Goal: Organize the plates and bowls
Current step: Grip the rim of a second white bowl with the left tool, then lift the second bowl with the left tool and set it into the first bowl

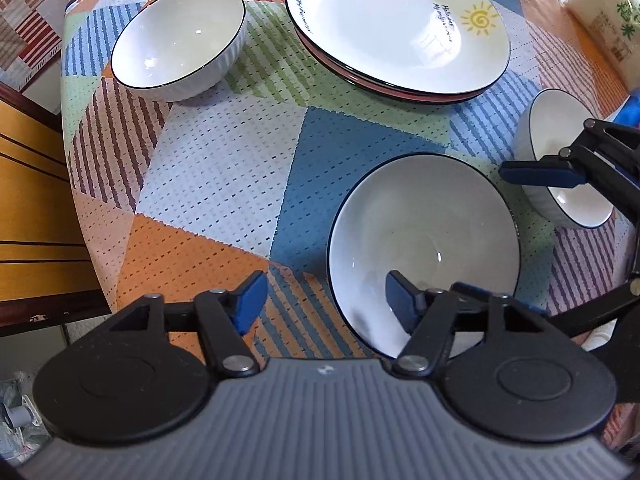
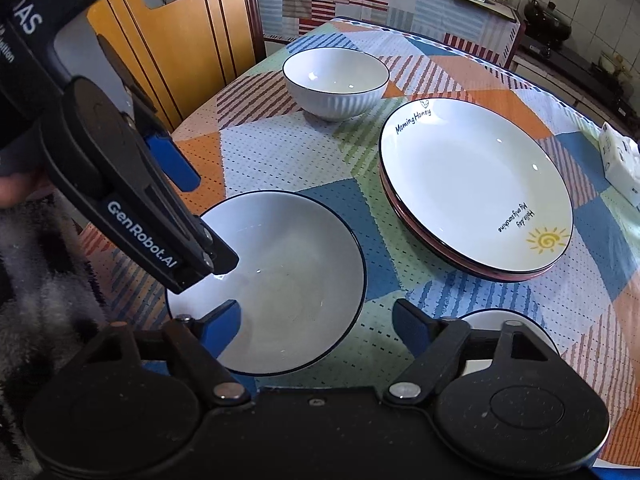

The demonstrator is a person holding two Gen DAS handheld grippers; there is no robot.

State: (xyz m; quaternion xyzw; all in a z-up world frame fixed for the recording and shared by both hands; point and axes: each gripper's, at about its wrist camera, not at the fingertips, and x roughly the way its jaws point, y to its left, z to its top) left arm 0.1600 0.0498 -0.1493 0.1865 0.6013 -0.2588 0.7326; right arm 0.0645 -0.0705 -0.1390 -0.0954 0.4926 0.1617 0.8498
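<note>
A wide white bowl with a dark rim (image 1: 424,236) (image 2: 280,280) sits near the table's front edge. My left gripper (image 1: 326,306) is open, its right finger over this bowl's near rim; it shows in the right wrist view (image 2: 196,216). My right gripper (image 2: 316,330) is open and empty, between the wide bowl and a small ribbed bowl (image 2: 480,320) (image 1: 556,160) under its right finger. A second ribbed bowl (image 1: 180,40) (image 2: 336,80) stands at the far side. A sun-printed white plate (image 1: 400,20) (image 2: 472,188) tops a stack of plates.
A patterned tablecloth (image 1: 224,168) covers the table. A wooden chair (image 2: 176,32) stands by the far-left edge. A white packet (image 2: 620,160) lies at the right edge. A rice bag (image 1: 604,12) stands beyond the plates. A kitchen counter (image 2: 560,40) is behind.
</note>
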